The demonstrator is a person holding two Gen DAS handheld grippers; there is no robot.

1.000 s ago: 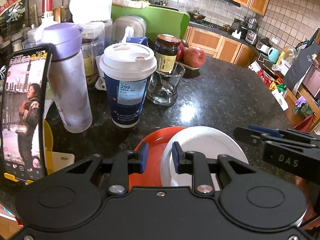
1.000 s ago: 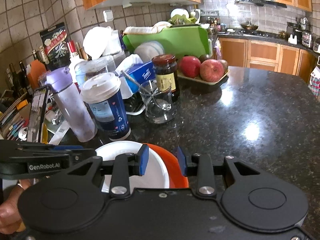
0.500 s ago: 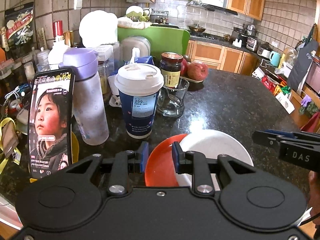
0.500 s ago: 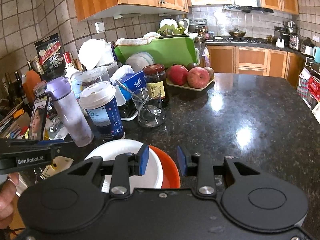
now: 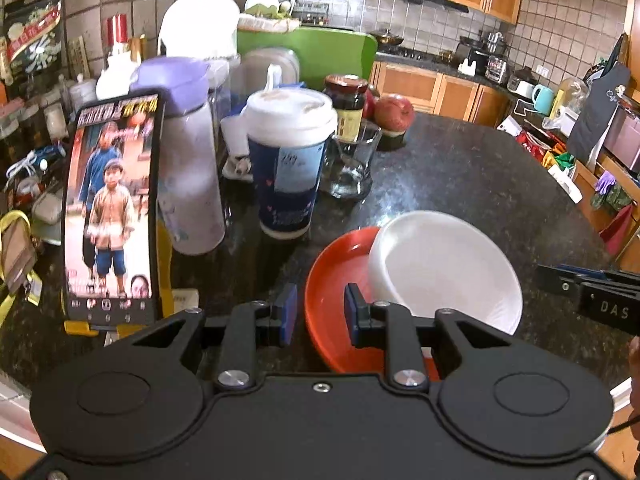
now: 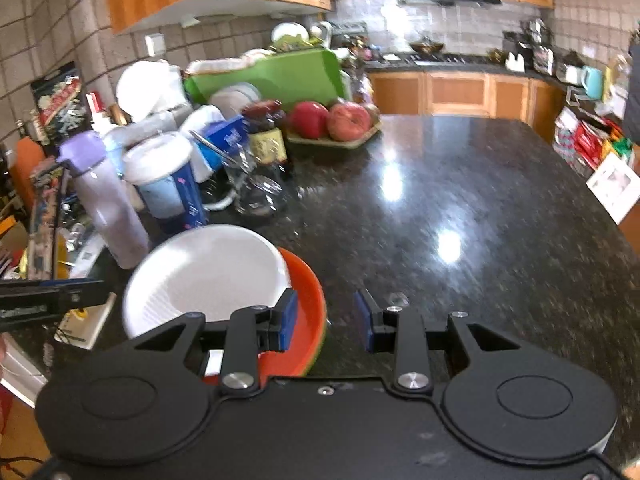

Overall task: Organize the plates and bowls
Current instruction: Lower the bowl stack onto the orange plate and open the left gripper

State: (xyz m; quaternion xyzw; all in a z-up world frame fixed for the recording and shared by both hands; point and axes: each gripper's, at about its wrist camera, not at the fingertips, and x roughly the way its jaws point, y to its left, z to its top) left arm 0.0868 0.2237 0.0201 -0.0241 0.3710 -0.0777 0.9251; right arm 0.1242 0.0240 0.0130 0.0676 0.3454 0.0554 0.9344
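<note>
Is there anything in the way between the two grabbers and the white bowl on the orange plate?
No, nothing visible is. The left gripper and right gripper sit open on opposite sides of the orange plate holding the white bowl. The blue cup and purple bottle stand behind it.

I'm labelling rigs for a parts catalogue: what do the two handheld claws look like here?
Both are matte black. The left claw and right claw each have two linkage arms with silver pivot bolts, round embossed discs on the body, and blue pads on the fingertips. Seen side-on, the right one reads "DAS"; the left's white lettering is too blurred to read.
</note>
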